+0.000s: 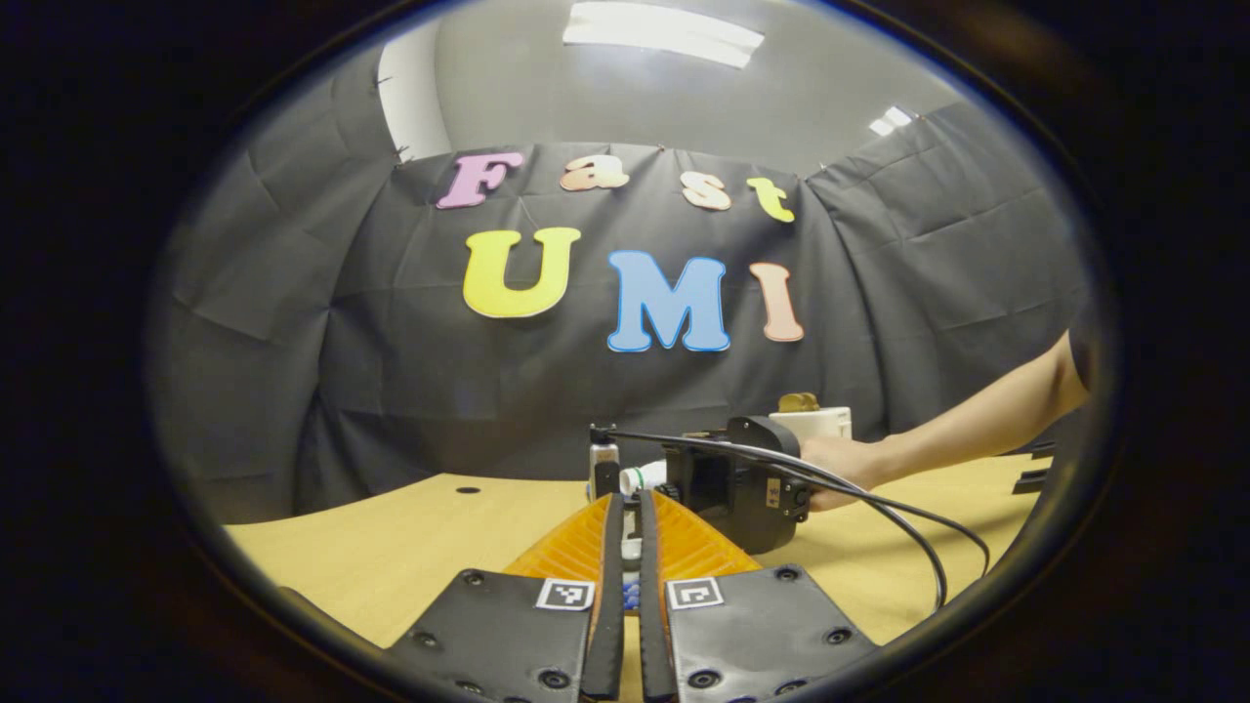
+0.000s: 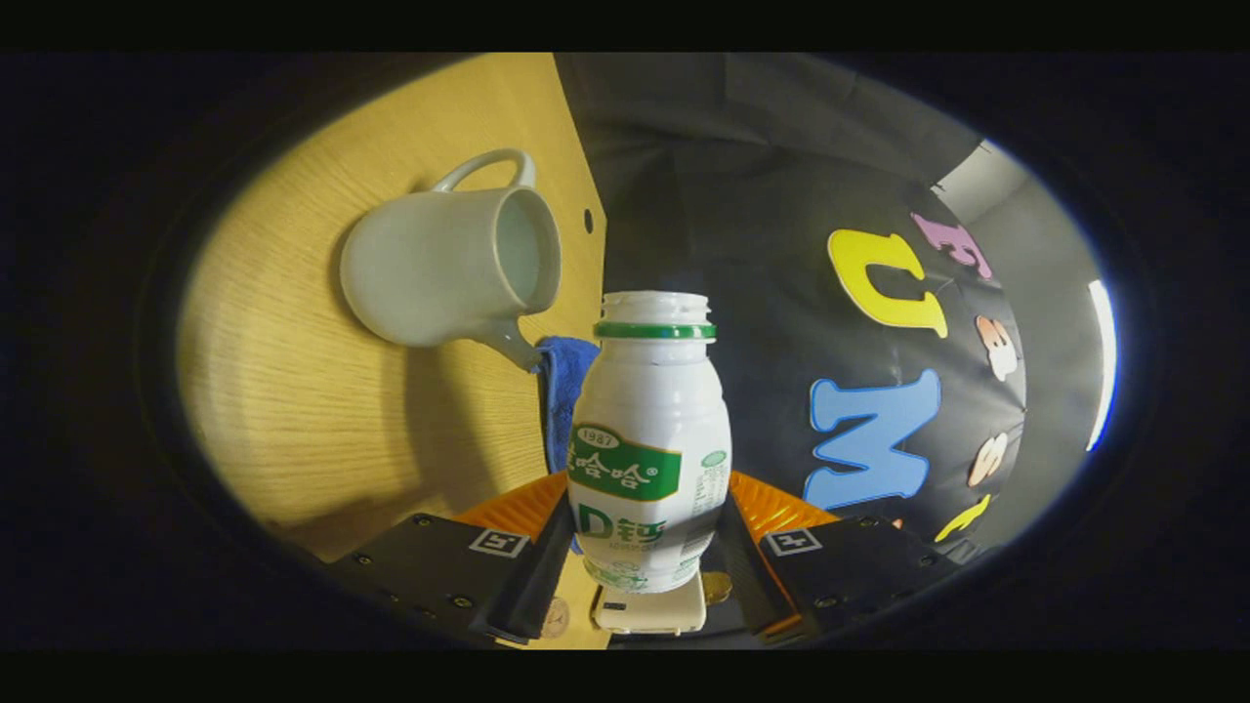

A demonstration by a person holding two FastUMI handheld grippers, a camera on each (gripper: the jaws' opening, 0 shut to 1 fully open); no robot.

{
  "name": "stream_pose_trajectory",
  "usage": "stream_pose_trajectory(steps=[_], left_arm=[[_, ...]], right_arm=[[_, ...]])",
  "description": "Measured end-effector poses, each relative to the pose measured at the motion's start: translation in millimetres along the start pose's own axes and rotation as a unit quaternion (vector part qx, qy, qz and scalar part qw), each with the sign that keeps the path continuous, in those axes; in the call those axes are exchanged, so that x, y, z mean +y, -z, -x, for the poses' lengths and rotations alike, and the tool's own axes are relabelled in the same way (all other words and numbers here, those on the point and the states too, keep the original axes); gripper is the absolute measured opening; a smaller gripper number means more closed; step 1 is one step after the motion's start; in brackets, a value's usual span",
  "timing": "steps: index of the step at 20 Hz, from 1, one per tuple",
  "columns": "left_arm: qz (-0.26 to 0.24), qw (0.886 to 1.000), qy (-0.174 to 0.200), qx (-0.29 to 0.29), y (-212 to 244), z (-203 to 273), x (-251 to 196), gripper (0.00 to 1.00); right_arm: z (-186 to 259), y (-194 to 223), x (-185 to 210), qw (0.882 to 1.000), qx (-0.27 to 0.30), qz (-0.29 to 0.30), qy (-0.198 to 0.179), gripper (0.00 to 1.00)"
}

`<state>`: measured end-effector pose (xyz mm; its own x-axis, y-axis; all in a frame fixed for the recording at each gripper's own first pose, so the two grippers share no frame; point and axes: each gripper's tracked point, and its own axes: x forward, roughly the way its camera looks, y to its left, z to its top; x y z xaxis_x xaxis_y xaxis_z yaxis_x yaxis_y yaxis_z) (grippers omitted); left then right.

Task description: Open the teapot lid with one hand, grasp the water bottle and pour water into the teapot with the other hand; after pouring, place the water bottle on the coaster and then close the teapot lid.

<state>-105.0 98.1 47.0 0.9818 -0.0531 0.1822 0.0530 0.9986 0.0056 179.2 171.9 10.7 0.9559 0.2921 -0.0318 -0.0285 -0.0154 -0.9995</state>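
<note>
In the right gripper view, my right gripper (image 2: pixel 649 500) is shut on the white water bottle (image 2: pixel 649 439) with a green label, both fingers pressing its sides. The bottle's mouth is uncapped and no water stream shows. To its left, the white teapot (image 2: pixel 444 268) stands on the table with its lid off and its spout toward a blue coaster (image 2: pixel 566 391). In the left gripper view, my left gripper (image 1: pixel 630 500) is nearly closed on a small white piece, apparently the teapot lid (image 1: pixel 633 553). Beyond it a hand holds the right gripper (image 1: pixel 684 478), with the bottle (image 1: pixel 645 476) lying sideways.
The wooden table (image 1: pixel 391 547) runs back to the black cloth wall. A white box with a brown piece on top (image 1: pixel 811 415) stands at the back right behind the hand. A black cable (image 1: pixel 908 522) trails from the right gripper over the table.
</note>
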Motion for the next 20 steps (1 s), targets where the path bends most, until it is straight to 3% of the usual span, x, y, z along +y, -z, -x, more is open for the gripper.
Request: stream_pose_trajectory(steps=[4,5,20], left_arm=[[0.0,1.0,-0.001,0.001,1.0,-1.3,0.6,0.13],[0.001,1.0,-0.001,0.002,2.1,0.1,-0.5,0.17],[0.003,1.0,-0.005,0.003,2.3,-1.9,3.4,0.17]], right_arm=[[1.3,-2.6,-4.7,0.999,-0.004,0.033,0.009,0.73],[1.1,-2.8,-5.3,0.999,-0.005,0.037,0.01,0.73],[2.4,-9.9,-16.3,0.992,-0.022,0.118,0.043,0.73]])
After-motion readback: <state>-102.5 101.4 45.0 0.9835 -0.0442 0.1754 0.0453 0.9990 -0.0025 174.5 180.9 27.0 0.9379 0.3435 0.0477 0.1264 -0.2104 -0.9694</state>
